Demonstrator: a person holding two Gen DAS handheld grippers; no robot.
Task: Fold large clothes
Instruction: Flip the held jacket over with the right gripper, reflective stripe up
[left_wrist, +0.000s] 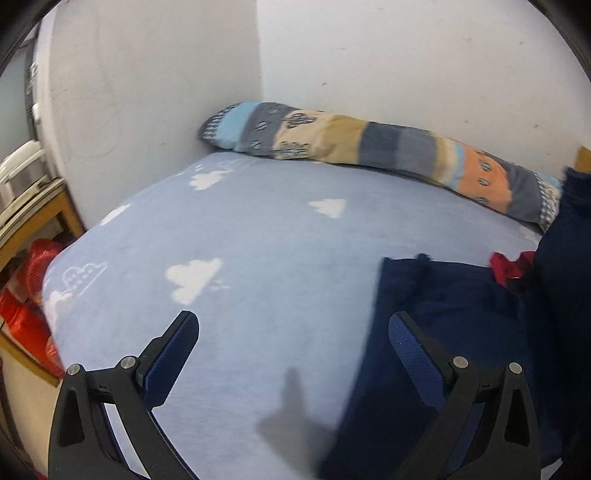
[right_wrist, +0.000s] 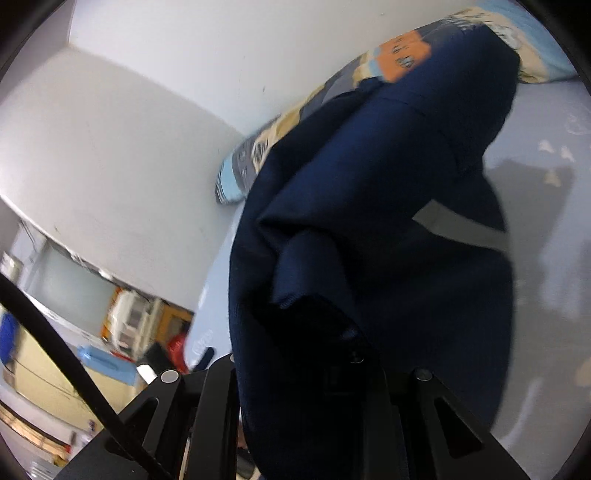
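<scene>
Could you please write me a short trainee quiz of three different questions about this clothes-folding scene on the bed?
1. True or false: the left claw is open and holds nothing.
2. Which claw grips the dark navy fabric garment? A) left B) right C) both
3. Fill in: the long striped patchwork pillow lies along the ____, at the far edge of the light blue bedsheet with white clouds.

Key: 1 true; 2 B, the right claw is closed on it, fabric draping over its fingers; 3 wall.
</scene>
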